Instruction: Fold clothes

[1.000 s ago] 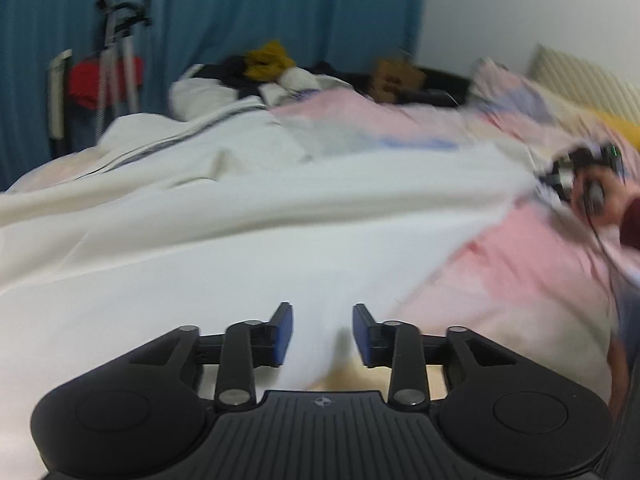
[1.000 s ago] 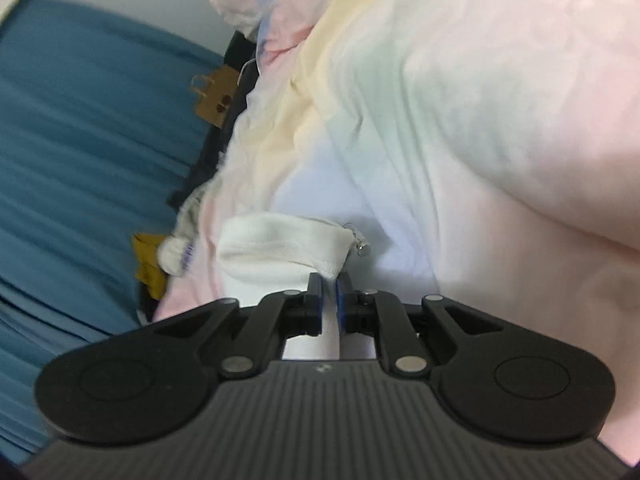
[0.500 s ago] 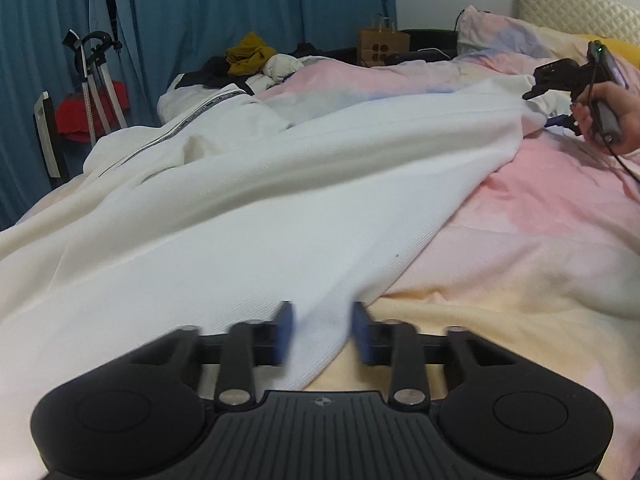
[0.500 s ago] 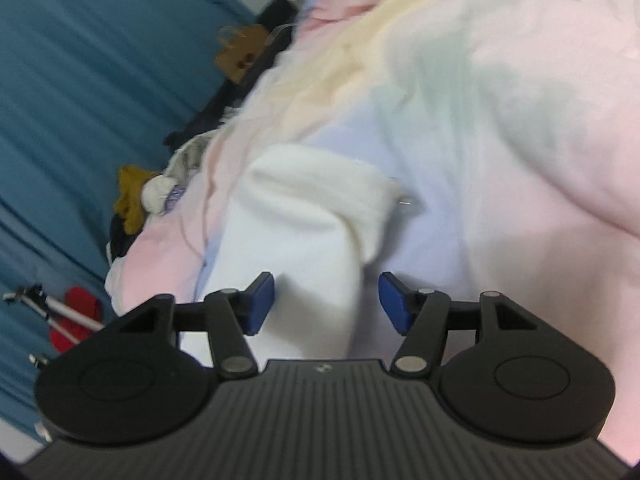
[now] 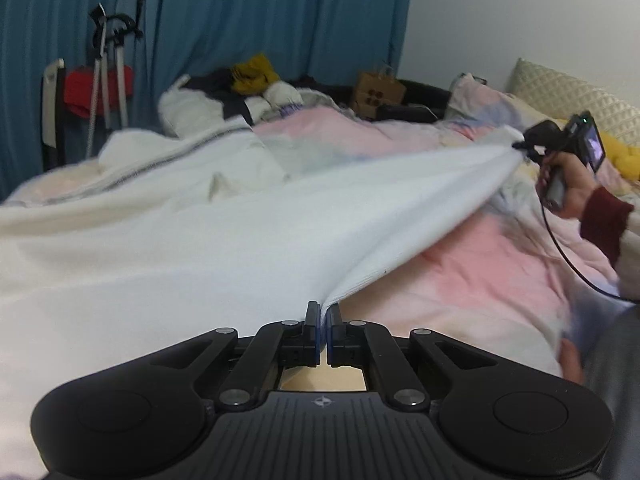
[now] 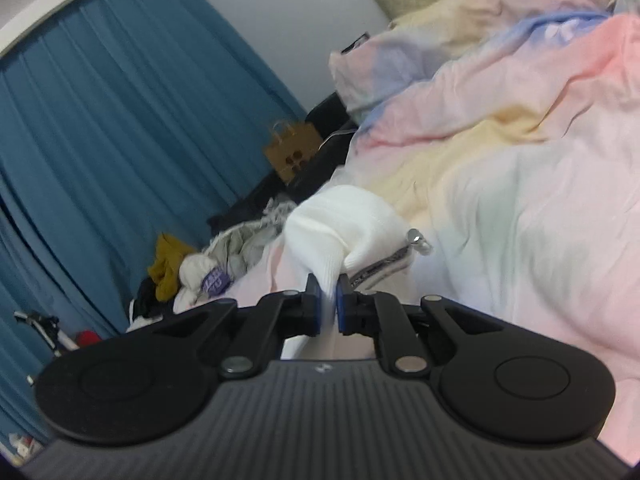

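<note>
Snapping shut, both grippers, left (image 5: 324,312) and right (image 6: 329,298), clamped the white garment (image 5: 248,232), newly stretched taut between them, ready for folding.

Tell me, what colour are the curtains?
Blue. The curtains show best in the right wrist view.

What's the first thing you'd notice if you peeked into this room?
A big white garment is stretched across the middle of the pastel pink bed cover, pinched at one edge by the left gripper and at the far end by the right gripper. Behind the bed hang tall blue curtains, with a heap of clothes at their foot.
</note>
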